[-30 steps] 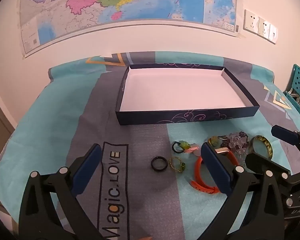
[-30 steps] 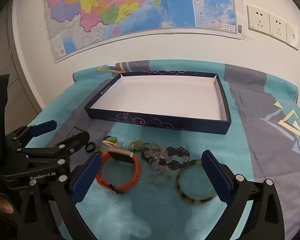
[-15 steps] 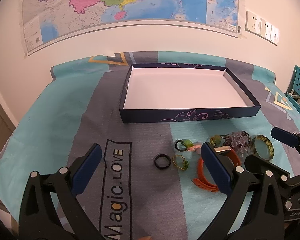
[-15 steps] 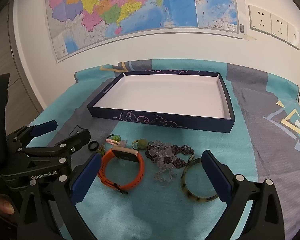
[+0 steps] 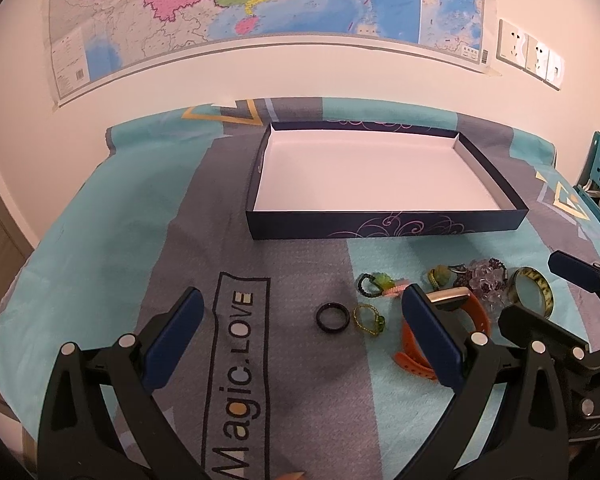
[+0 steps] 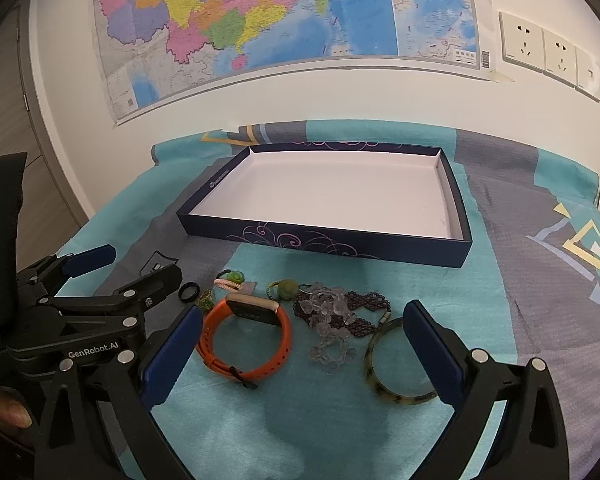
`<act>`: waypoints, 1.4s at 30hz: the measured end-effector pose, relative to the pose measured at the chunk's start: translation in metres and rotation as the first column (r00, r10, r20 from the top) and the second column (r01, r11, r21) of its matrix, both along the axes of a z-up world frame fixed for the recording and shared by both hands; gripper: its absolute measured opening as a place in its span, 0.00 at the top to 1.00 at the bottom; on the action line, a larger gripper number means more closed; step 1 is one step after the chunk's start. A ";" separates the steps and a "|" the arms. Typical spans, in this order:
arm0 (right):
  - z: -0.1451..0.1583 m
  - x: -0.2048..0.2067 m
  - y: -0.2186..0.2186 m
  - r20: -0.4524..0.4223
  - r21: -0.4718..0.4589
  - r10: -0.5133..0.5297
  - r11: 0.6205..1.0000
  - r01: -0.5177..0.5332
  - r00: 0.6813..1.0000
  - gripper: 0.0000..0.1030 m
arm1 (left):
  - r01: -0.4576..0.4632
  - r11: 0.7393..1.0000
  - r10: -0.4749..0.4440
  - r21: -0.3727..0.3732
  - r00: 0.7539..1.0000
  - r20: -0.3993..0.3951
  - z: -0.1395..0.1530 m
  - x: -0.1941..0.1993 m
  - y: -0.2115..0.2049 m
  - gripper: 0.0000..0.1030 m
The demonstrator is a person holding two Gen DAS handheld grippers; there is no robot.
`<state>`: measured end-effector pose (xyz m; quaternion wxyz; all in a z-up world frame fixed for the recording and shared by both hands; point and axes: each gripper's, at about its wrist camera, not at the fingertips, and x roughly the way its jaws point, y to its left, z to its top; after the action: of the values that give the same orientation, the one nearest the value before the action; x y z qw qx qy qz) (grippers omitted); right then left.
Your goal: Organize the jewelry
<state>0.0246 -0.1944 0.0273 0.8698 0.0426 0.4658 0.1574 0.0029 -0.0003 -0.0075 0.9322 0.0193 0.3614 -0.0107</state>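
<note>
Both my grippers, left (image 5: 304, 340) and right (image 6: 300, 344), gape wide, holding nothing. The jewelry (an orange watch (image 6: 246, 338) included) lies between my right jaws, short of the box (image 6: 328, 242).

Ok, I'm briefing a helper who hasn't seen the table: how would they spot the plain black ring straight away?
Find the navy box on the teal cloth; the jewelry lies in a row in front of it. The black ring ends that row, nearest the printed "Magic.LOVE", beside a gold ring with a green stone. It alone is plain, dark and stoneless.
</note>
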 end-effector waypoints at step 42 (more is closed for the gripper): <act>-0.002 -0.001 -0.005 -0.019 0.028 0.004 1.000 -0.004 1.000 0.06 | 0.006 1.000 -0.006 0.000 1.000 -0.015 -0.004 0.001 -0.005 0.05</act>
<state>0.0238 -0.1993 0.0250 0.8642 0.0555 0.4720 0.1653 0.0041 -0.0051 -0.0117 0.9293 0.0200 0.3684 -0.0135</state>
